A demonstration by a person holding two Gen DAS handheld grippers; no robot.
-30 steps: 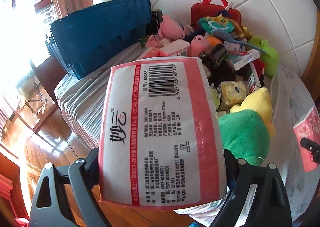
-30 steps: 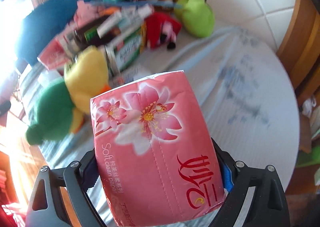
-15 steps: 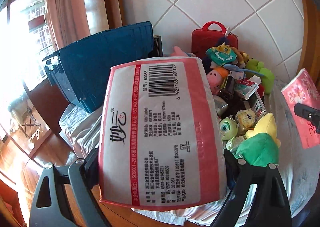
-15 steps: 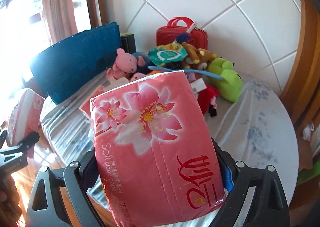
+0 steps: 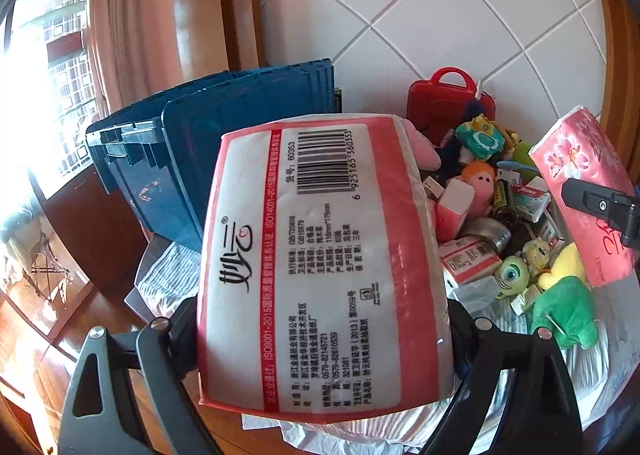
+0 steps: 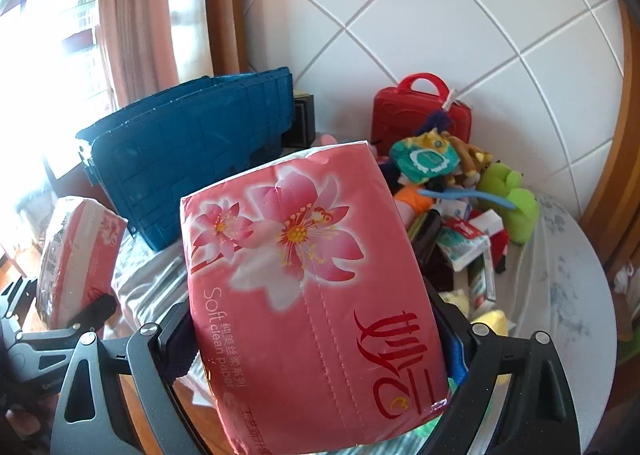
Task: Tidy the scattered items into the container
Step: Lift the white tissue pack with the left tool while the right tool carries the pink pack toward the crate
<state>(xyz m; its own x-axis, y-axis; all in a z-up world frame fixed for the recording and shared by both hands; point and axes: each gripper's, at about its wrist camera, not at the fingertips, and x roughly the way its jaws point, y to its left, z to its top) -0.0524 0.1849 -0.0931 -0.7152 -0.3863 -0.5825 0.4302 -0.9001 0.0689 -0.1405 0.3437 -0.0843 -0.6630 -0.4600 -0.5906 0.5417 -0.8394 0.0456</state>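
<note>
Two tissue packs are in the air, one per gripper, and both must travel to the blue crate (image 5: 224,143) standing at the far left of the bench (image 6: 560,255).

Left to right:

1. Blue crate: seen from outside only; its opening is not visible, so the fill level cannot be told. It lies ahead and to the left of both grippers.
2. Left gripper (image 5: 320,339): jaws clamped on the sides of the barcode-side tissue pack (image 5: 320,255). The pack's long axis points forward, away from the jaws, toward the crate's near right corner. This gripper is the nearer one to the crate.
3. Right gripper (image 6: 316,339): jaws clamped on the flower-print tissue pack (image 6: 312,279), long axis likewise forward. The crate lies further to its left.
4. Toy pile (image 6: 452,191): plush toys and small boxes, far right, near the red case (image 6: 416,111).

Judgement: the left pack should go first, raised over the crate rim before release.
</note>
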